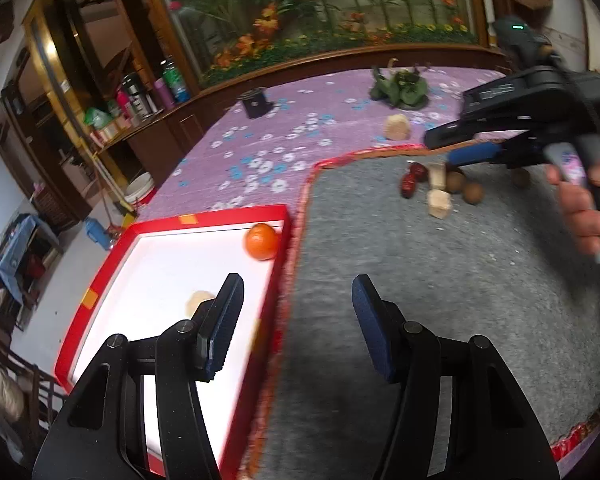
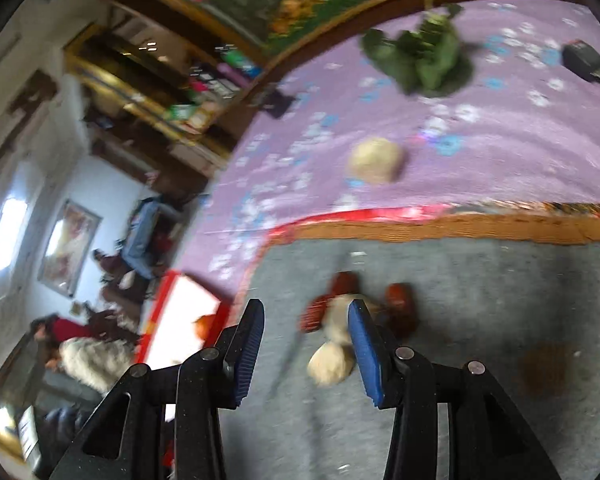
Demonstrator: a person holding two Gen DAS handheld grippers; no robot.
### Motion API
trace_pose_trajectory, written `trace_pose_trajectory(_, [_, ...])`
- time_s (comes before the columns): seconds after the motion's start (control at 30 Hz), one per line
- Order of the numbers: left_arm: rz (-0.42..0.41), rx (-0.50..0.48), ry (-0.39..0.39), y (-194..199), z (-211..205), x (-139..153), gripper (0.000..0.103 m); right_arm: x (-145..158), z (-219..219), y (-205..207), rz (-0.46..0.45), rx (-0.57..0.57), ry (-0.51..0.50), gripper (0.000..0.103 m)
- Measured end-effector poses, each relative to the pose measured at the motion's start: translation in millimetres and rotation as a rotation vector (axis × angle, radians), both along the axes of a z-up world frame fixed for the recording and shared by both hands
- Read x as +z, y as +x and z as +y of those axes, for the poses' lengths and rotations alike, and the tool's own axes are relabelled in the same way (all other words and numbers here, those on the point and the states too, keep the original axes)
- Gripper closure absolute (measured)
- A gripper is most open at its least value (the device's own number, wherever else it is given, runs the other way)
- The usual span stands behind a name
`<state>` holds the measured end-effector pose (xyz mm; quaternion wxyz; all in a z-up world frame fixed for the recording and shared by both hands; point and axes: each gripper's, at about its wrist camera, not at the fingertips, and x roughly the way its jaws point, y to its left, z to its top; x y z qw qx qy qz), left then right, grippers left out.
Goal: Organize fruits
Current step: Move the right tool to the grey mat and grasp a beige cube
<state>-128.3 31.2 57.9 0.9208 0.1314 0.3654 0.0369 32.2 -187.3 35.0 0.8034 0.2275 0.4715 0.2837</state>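
Left wrist view: the left gripper hangs with fingers apart and empty over the edge where the red tray meets the grey mat, apparently placed to serve the tray. The tray holds an orange in its far corner and a pale item, partly hidden.

Right wrist view (blurred): the right gripper has its fingers apart, aimed at the fruit cluster on the mat, probably for the next pick
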Motion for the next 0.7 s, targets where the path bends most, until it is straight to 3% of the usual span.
trace_pose_trajectory(0.17, [0.021, -0.047, 0.010, 2.3, -16.2, -4.4, 0.046, -15.0, 14.2, 7.3, 0.036, -0.001, -0.114, 0.060])
trace_pose_trajectory(0.3, [0.060, -0.071, -0.042, 12.8, -17.7, -5.1, 0.046, -14.8, 12.5, 12.8, 0.028, 0.011, -0.112, 0.060])
trace_pose_trajectory(0.47, [0.096, -0.123, -0.097, 40.9, -30.2, -2.9, 0.046, -25.3, -2.3, 31.7, 0.075, -0.012, -0.029, 0.077])
trace_pose_trajectory(0.7, [0.192, -0.234, -0.178, 84.3, -58.8, -14.8, 0.046, -31.5, -25.6, 35.6, 0.175, -0.045, 0.163, 0.082])
